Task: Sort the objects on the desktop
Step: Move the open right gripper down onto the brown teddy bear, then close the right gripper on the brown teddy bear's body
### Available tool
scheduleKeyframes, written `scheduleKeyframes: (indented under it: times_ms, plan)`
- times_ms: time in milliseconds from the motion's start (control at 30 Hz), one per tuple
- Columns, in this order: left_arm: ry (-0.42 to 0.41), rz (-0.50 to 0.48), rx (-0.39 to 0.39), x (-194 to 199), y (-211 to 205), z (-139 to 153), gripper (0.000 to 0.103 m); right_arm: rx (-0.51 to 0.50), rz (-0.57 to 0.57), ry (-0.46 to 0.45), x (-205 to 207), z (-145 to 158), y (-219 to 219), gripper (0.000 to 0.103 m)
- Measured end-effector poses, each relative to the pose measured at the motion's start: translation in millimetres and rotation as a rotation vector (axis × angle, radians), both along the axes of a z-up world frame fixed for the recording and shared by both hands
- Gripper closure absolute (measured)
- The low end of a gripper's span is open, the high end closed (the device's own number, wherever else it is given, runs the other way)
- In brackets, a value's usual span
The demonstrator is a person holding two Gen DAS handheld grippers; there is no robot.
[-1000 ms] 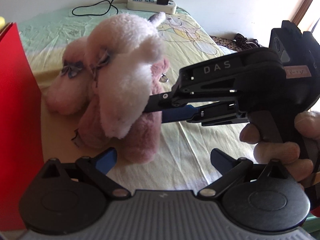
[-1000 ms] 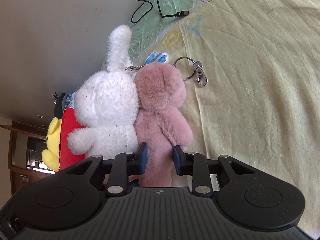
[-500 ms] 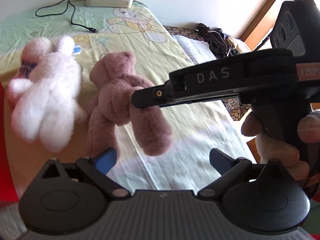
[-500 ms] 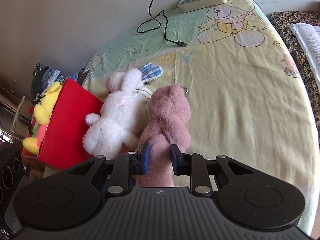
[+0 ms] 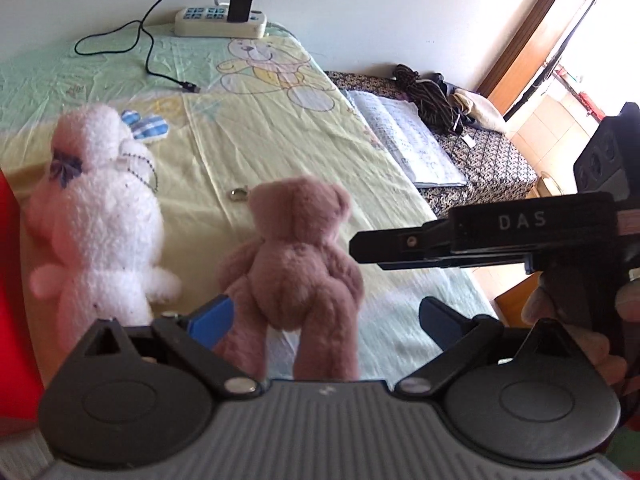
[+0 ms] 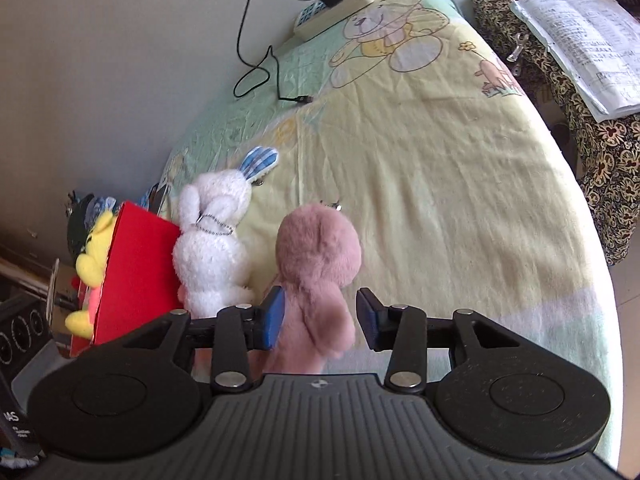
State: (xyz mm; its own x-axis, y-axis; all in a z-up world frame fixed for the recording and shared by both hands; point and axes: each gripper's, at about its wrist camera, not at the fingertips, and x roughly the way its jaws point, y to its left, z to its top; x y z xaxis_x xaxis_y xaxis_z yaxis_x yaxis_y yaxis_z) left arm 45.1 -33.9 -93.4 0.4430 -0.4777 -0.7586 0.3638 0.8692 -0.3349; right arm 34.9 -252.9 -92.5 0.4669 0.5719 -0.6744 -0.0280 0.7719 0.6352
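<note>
A pink plush bear sits on the yellow sheet, back towards me, its legs between the fingers of my open left gripper. In the right wrist view the same bear lies between the spread fingers of my right gripper, with a gap at the right pad. From the side, the right gripper stands just right of the bear. A white plush bunny with a bead chain lies left of the bear, against the red box.
A yellow plush toy sits in the red box. A power strip with a charger and black cable lies at the far end. An open notebook rests on a patterned seat to the right. A metal clip lies behind the bear.
The right gripper carried the pink bear away from the bunny, then spread its fingers and let it go. Both cameras pulled back and up.
</note>
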Motion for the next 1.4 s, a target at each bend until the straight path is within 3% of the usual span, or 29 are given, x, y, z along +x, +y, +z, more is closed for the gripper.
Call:
scheduleKeyframes:
  times_ms: [167,400,567,733,900,1033,1167,1300,1333,1400]
  plan:
    - [0.023,0.032,0.006,10.0,3.2,-5.7,0.004,0.146,-0.039,0.086,13.1,-27.1,-3.4,0.060]
    - [0.081,0.037,0.052,31.0,-1.5,-29.9,0.005,0.152,0.011,0.126,15.4,-36.3,-2.4,0.060]
    - [0.064,0.026,0.025,16.4,2.8,-18.4,0.005,0.237,0.032,0.120,16.1,-27.3,-3.5,0.064]
    - [0.035,0.013,0.071,11.5,1.8,-13.3,0.004,0.301,0.066,0.107,29.0,-21.5,14.8,0.064]
    - [0.023,0.074,0.117,20.9,11.9,-8.8,0.004,0.378,0.113,0.074,45.2,-16.2,41.5,0.064]
    - [0.034,0.108,0.148,33.4,22.1,-13.3,0.015,0.332,0.122,0.058,60.4,-20.4,57.9,0.061]
    - [0.059,0.144,0.092,39.4,33.2,-16.5,0.020,0.325,0.135,0.052,64.7,-20.1,60.9,0.061]
    - [0.069,0.128,0.003,34.4,31.8,-7.5,0.020,0.340,0.188,0.051,58.9,-10.9,57.3,0.079]
    - [0.077,0.111,-0.027,33.5,29.8,-6.1,0.025,0.343,0.208,0.056,57.0,-8.5,57.7,0.082]
    - [0.098,0.086,-0.068,31.4,23.7,-5.8,0.026,0.303,0.202,0.050,56.2,-5.7,55.7,0.082]
